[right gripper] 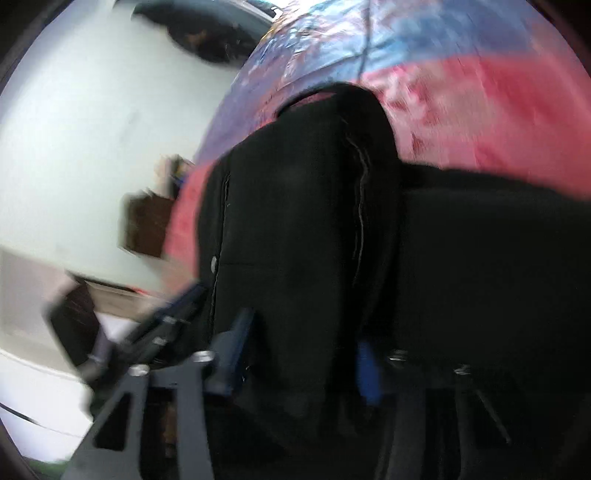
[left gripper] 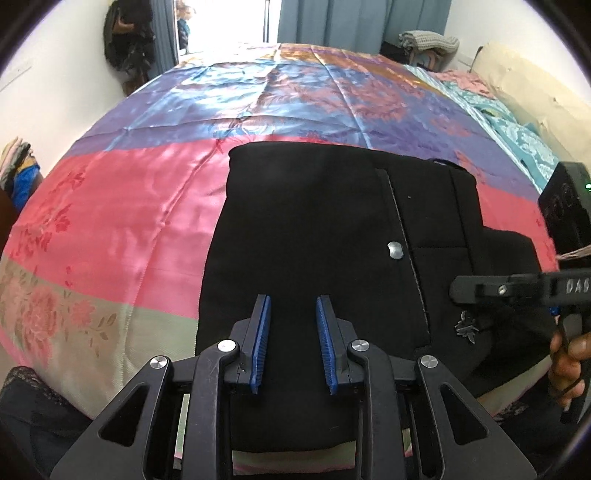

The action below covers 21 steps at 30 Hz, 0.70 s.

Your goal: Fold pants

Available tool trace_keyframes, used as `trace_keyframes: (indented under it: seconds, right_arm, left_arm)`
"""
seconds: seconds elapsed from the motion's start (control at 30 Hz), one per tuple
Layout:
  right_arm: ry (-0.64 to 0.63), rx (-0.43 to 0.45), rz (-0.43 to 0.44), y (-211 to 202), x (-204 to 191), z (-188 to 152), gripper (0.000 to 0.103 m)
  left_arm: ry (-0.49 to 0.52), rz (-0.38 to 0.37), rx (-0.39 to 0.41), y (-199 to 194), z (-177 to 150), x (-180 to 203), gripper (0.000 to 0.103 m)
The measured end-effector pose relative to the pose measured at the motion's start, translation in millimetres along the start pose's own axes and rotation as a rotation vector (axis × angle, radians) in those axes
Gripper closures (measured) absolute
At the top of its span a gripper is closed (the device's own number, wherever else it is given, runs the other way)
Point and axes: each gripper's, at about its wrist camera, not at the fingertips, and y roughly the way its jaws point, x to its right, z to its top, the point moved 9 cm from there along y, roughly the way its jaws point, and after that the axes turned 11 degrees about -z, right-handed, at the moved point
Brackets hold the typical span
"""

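Note:
Black pants [left gripper: 314,229] lie folded on a satin bedspread [left gripper: 129,221], with a silver button [left gripper: 396,250] and a pocket seam showing. My left gripper [left gripper: 293,314] is open and empty, its blue pads [left gripper: 263,332] just above the near part of the pants. My right gripper [left gripper: 458,290] comes in from the right over the pants' right side. The right wrist view is blurred: the pants [right gripper: 295,221] fill it, and the right gripper [right gripper: 306,343] has its blue pads [right gripper: 242,332] wide apart with black cloth between them.
The bedspread has pink, purple and blue bands. A turquoise sheet [left gripper: 517,125] and a beige headboard [left gripper: 535,88] lie at the right. Curtains [left gripper: 351,22] and a bright doorway are at the back. A pile of clothes [left gripper: 18,166] sits at the left.

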Motion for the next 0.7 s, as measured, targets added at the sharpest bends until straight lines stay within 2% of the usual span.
trace_keyframes:
  seconds: [0.03,0.1,0.17,0.23,0.3,0.37,0.53,0.7]
  right_arm:
    - [-0.024,0.015,-0.021,-5,-6,0,0.073]
    - [-0.021,0.061,0.025,-23,-17,3,0.081]
    - [0.028,0.127,0.138,-57,-29,12,0.082]
    - [0.045,0.176,0.188,-85,-35,15,0.082]
    - [0.056,0.214,0.213,-110,-36,15,0.082]
    - [0.062,0.245,0.228,-137,-34,13,0.083]
    - [0.090,0.283,0.190,-169,-2,3,0.083]
    - [0.210,0.286,0.134,-179,57,-21,0.083]
  left_arm:
    - [-0.009,-0.004,0.003,-4,1,0,0.078]
    - [-0.048,-0.036,0.012,-19,7,-1,0.074]
    - [-0.098,-0.080,0.072,-43,19,-2,0.065]
    - [-0.126,-0.103,0.156,-74,35,-3,0.045]
    - [-0.132,-0.105,0.227,-99,50,-5,0.038]
    - [-0.136,-0.117,0.262,-114,60,-5,0.035]
    - [-0.168,-0.144,0.244,-109,61,-5,0.034]
    - [-0.156,-0.165,0.182,-90,42,11,0.035]
